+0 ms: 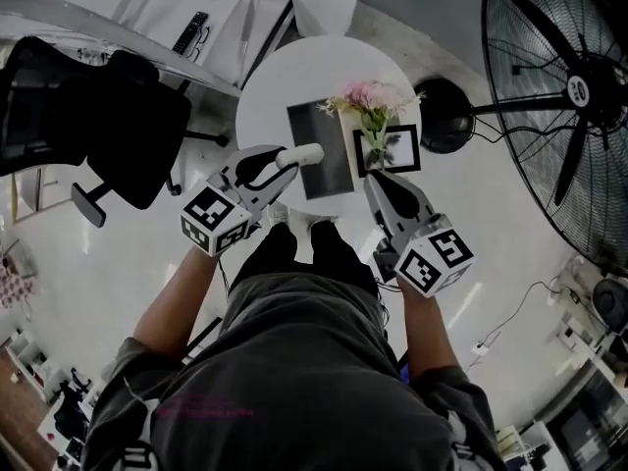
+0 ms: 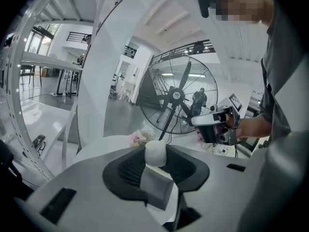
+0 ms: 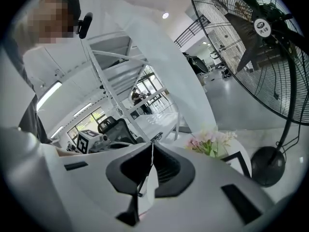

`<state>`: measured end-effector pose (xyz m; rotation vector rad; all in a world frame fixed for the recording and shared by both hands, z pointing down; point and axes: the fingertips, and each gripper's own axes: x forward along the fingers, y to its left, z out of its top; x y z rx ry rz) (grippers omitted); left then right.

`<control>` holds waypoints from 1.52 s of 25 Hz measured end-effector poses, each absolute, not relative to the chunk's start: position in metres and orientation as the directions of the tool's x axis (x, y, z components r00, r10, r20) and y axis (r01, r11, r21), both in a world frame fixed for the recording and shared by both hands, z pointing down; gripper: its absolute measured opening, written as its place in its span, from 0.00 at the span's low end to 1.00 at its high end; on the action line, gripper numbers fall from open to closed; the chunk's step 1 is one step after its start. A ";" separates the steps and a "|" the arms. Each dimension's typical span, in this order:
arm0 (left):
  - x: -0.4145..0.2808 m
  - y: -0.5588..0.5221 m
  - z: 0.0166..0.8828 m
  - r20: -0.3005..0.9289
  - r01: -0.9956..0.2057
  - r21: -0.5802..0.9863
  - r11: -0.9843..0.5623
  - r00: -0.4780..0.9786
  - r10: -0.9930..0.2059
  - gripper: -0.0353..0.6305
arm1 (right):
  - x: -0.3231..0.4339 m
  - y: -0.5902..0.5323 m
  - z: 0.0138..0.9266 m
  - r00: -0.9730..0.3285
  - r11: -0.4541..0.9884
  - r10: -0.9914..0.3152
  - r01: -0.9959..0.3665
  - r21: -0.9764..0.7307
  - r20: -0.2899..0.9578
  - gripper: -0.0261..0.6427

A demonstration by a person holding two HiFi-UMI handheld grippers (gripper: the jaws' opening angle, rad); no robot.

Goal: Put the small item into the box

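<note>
L gripper (image 1: 283, 161) holds small white item (image 1: 306, 152), jaws part-open round it. Item's long axis runs along jaws, pointing at grey box (image 1: 329, 177) on round table (image 1: 260, 106). Item tip at box's L edge, looks above it. L hand nearer. R gripper (image 1: 381, 183) closed, empty, by flowers (image 1: 371, 101) + black frame (image 1: 416, 148). Room open over box; flowers crowd R side, so approach from L looks best.
</note>
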<state>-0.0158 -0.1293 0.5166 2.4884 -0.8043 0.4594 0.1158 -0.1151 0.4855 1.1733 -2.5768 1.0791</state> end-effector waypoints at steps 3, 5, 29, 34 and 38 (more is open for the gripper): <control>-0.009 -0.129 0.535 0.487 -0.620 0.330 -0.712 0.758 -0.434 0.26 | 0.124 -0.115 0.490 -0.696 0.445 -0.611 -0.696 -0.564 0.378 0.07; -0.004 -0.132 0.546 0.507 -0.622 0.319 -0.715 0.749 -0.426 0.26 | 0.129 -0.116 0.494 -0.696 0.441 -0.609 -0.696 -0.566 0.382 0.08; 0.021 -0.172 0.681 0.752 -0.606 0.092 -0.790 0.562 -0.344 0.26 | 0.160 -0.103 0.562 -0.678 0.340 -0.560 -0.711 -0.615 0.475 0.08; 0.025 -0.181 0.696 0.776 -0.592 0.023 -0.805 0.519 -0.360 0.26 | 0.166 -0.100 0.572 -0.675 0.328 -0.554 -0.715 -0.617 0.488 0.07; 0.029 -0.175 0.705 0.790 -0.586 0.014 -0.810 0.503 -0.350 0.27 | 0.168 -0.096 0.577 -0.670 0.315 -0.552 -0.719 -0.619 0.496 0.07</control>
